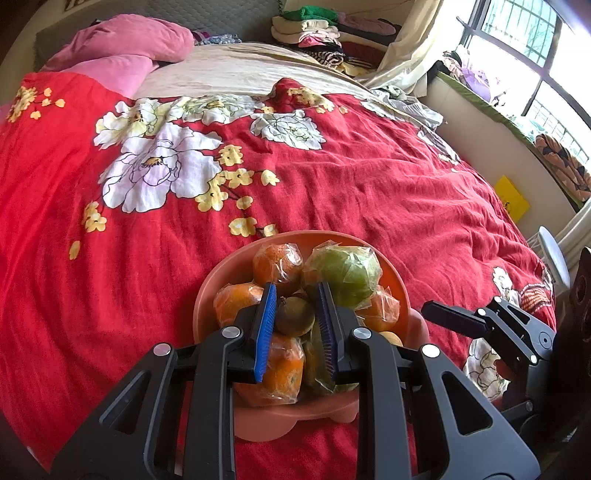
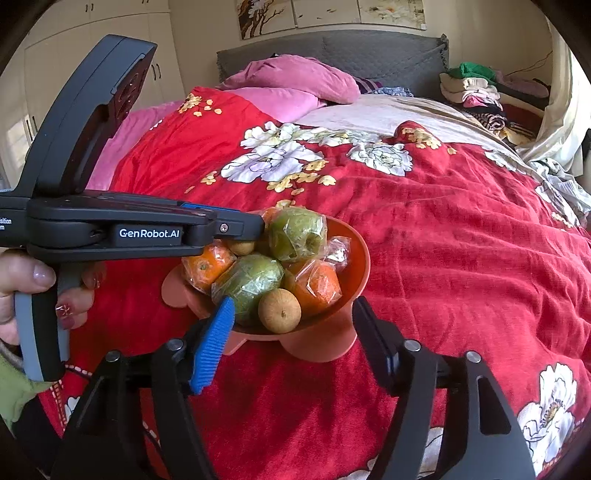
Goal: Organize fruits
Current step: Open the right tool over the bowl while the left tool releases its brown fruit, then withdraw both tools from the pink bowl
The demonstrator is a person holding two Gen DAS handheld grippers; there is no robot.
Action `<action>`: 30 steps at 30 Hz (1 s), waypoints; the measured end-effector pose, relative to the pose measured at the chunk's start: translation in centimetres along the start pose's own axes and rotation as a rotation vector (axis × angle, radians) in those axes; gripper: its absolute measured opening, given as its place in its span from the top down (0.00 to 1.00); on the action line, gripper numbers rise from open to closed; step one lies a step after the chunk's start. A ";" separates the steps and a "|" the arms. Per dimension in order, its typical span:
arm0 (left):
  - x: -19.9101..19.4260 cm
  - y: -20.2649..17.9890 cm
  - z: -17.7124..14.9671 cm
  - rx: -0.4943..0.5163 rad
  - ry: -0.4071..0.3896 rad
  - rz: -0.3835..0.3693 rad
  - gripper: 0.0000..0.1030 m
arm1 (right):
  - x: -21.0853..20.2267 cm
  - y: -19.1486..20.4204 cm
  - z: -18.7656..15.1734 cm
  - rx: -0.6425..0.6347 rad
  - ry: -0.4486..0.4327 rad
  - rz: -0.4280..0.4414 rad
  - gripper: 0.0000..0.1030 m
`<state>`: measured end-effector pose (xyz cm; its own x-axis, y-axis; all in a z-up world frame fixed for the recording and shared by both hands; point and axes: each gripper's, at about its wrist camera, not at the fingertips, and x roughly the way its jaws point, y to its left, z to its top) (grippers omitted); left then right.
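Left wrist view puts us right over the fruits: a small brownish-green fruit [image 1: 294,316] sits between the blue pads of our left tool [image 1: 295,314], high in a pile inside a salmon-pink bowl [image 1: 221,280] on the bed. Those pads stand a little apart, bracketing the fruit closely; whether they already touch its skin we cannot tell. Around it lie plastic-wrapped oranges [image 1: 277,264] and a wrapped green fruit [image 1: 345,275]. From the right wrist view, the bowl [image 2: 360,258] shows a second, bare tan fruit [image 2: 279,310] at its near edge and another wrapped green fruit [image 2: 297,234] toward the back, with the left tool reaching in from the side. Our right tool [image 2: 291,332] hangs low in front of the bowl, its fingers wide apart and empty. We judge the step in hand to be taking the small fruit out of the pile. To do it well, we should close squarely on its widest part, keep the pads off the neighbouring wrappers so no film is pinched, and lift straight up, slowly, since the stacked fruit may roll. Beyond the bowl spreads a red floral bedspread [image 1: 332,177], pink pillows [image 1: 122,48] and folded clothes [image 1: 314,29] by the headboard.
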<state>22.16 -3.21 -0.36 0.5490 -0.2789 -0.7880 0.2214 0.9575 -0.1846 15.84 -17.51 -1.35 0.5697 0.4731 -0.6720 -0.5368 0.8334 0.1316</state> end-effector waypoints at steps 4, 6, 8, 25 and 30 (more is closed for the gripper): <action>0.0 -0.1 0.1 -0.002 -0.004 0.000 0.80 | -0.1 0.1 0.1 0.005 0.001 -0.004 0.27; -0.2 -0.2 -0.1 -0.003 -0.005 -0.001 0.79 | -0.1 0.2 0.1 -0.001 0.000 -0.011 0.22; -0.5 0.0 -0.2 -0.003 -0.008 -0.001 0.77 | -0.2 0.4 0.1 -0.006 -0.004 -0.012 0.21; -2.2 0.2 -0.4 -0.014 -0.038 0.003 0.51 | -0.9 1.1 0.2 -0.006 -0.021 -0.040 0.07; -2.8 0.2 -0.4 -0.022 -0.050 0.000 0.45 | -1.1 1.2 0.2 -0.009 -0.019 -0.048 0.06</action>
<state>20.39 -2.20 1.57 0.5884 -0.2820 -0.7578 0.2042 0.9587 -0.1981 14.74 -16.97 -0.34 0.6067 0.4382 -0.6632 -0.5139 0.8527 0.0933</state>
